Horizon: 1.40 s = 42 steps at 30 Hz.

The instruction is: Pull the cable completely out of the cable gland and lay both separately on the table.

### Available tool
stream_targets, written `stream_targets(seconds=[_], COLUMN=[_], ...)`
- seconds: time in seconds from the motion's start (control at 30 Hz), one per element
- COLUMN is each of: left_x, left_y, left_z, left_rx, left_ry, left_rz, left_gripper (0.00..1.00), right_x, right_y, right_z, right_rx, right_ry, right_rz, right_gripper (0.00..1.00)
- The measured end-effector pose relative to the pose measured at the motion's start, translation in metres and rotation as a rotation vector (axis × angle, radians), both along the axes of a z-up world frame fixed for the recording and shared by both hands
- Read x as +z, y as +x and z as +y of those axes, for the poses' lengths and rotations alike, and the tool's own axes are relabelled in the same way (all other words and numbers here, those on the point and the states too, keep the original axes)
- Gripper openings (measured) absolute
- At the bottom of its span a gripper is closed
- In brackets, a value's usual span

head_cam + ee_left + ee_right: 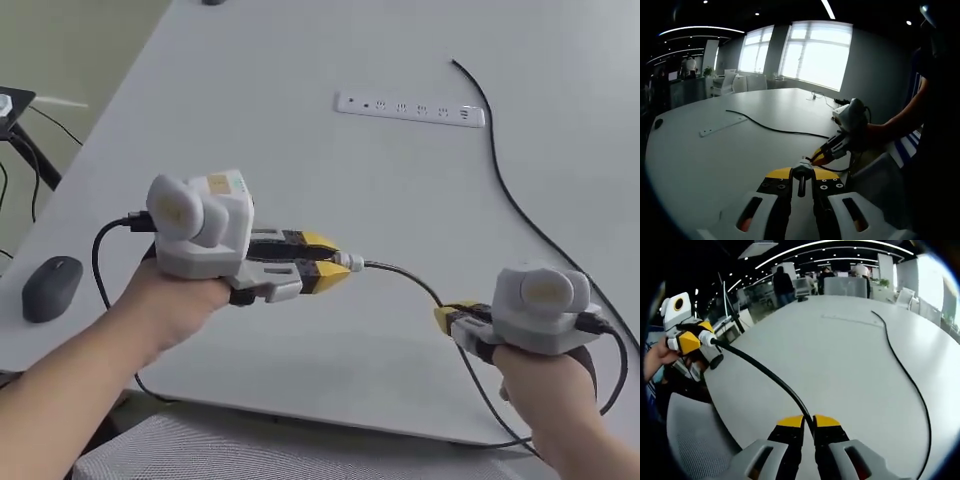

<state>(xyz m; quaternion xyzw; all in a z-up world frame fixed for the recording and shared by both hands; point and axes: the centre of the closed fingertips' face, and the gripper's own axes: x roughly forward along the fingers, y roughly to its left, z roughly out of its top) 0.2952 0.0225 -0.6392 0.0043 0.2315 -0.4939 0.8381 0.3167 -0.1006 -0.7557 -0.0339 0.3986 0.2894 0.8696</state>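
We have the left gripper (335,268) clamped on the gland (350,262) and the right gripper (447,318) pinching the cable (405,277), still threaded, above the table (300,180) edge. Risk: cable slips through the jaws; freed parts could fall off the edge.

The tabletop (300,150) is showing a smooth, matt, pale grey surface. The cable (405,271) is wearing a smooth black sheath, slightly glossy; the cable gland (348,262) is looking like pale plastic. The left gripper (338,267) and the right gripper (441,318) are showing matt white plastic shells with yellow jaw tips. Toward the far edge the power strip (410,109) is looking like white plastic; by the left edge a mouse (50,287) is looking matt dark grey.
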Motion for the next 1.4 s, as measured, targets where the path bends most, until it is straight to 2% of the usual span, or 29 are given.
stream_targets(seconds=[0.17, 0.3, 0.37, 0.47, 0.57, 0.7, 0.8, 0.83, 0.97, 1.07, 1.4], left_x=[0.0, -0.001, -0.001, -0.001, 0.0, 0.0, 0.0, 0.001, 0.002, 0.002, 0.002], left_y=[0.0, 0.001, 0.001, 0.001, 0.001, -0.001, -0.001, -0.001, -0.001, -0.001, -0.003], left_z=[0.002, 0.003, 0.003, 0.003, 0.002, 0.002, 0.002, 0.002, 0.002, 0.002, 0.001], left_rx=[0.002, 0.007, 0.008, 0.009, 0.007, 0.003, 0.005, 0.005, 0.005, 0.005, 0.0], left_ry=[0.005, 0.012, 0.01, 0.009, 0.006, 0.004, 0.004, 0.003, 0.0, -0.004, -0.012], left_rz=[0.001, 0.0, 0.002, 0.002, 0.002, 0.005, 0.007, 0.007, 0.004, 0.005, 0.008], left_gripper=[0.15, 0.15, 0.15, 0.15, 0.15, 0.15, 0.15, 0.15, 0.15, 0.15, 0.15], right_x=[0.009, 0.028, 0.045, 0.059, 0.074, 0.085, 0.082, 0.084, 0.086, 0.09, 0.088], right_y=[0.0, -0.002, -0.001, -0.006, -0.008, -0.01, -0.013, -0.013, -0.014, -0.015, -0.019], right_z=[0.007, 0.02, 0.03, 0.045, 0.064, 0.086, 0.095, 0.098, 0.105, 0.111, 0.118], right_rx=[0.052, 0.151, 0.227, 0.334, 0.438, 0.52, 0.565, 0.59, 0.63, 0.654, 0.684], right_ry=[-0.016, -0.029, -0.041, -0.082, -0.117, -0.113, -0.133, -0.146, -0.172, -0.163, -0.159], right_rz=[-0.042, -0.116, -0.206, -0.268, -0.351, -0.424, -0.417, -0.446, -0.466, -0.484, -0.484], right_gripper=[0.07, 0.16, 0.16, 0.17, 0.17, 0.14, 0.13, 0.13, 0.12, 0.11, 0.05])
